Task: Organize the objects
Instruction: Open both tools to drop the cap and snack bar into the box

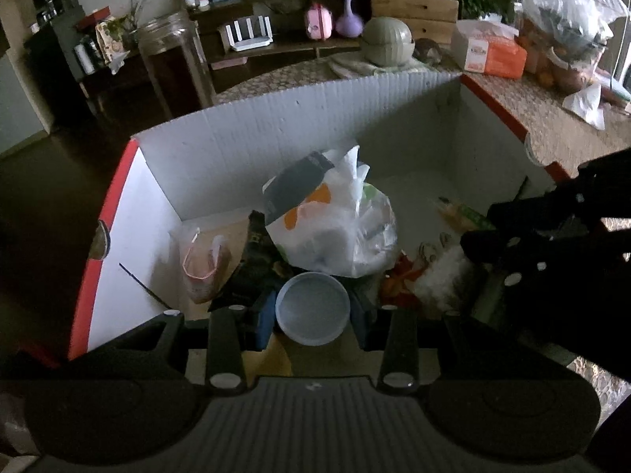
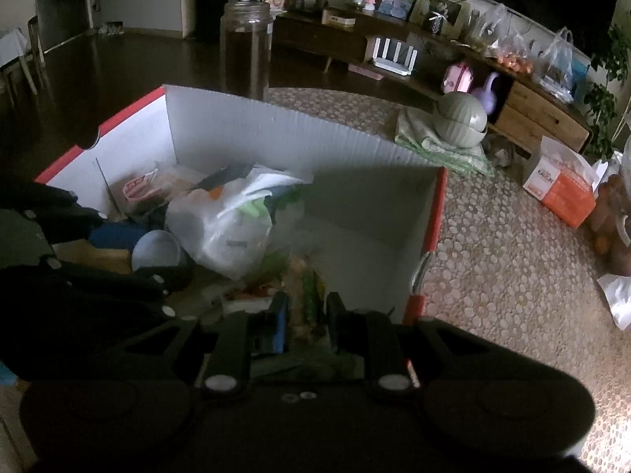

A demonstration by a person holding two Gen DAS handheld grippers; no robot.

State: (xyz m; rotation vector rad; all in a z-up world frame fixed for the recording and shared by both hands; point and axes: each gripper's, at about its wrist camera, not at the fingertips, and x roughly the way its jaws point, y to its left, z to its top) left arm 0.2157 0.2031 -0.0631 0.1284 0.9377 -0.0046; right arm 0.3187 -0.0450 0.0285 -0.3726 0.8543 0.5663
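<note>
A white cardboard box (image 1: 252, 146) with red edges stands on the table and holds several things. A tied white plastic bag (image 1: 335, 224) sits in its middle. My left gripper (image 1: 312, 311) is down inside the box, shut on a pale blue round tub (image 1: 312, 307). My right gripper (image 2: 305, 307) is inside the box at its near right corner, jaws narrowly apart around a green and orange snack packet (image 2: 311, 291); whether it grips is unclear. The box (image 2: 276, 130), bag (image 2: 232, 224) and tub (image 2: 155, 250) also show in the right wrist view.
A pink-printed bag (image 1: 201, 268) and a dark packet (image 1: 252, 268) lie at the box's left. On the patterned table stand a tall glass jar (image 2: 246, 47), a grey-green round pot (image 2: 461, 118) on a folded cloth, an orange tissue box (image 2: 564, 185) and bagged fruit (image 1: 564, 27).
</note>
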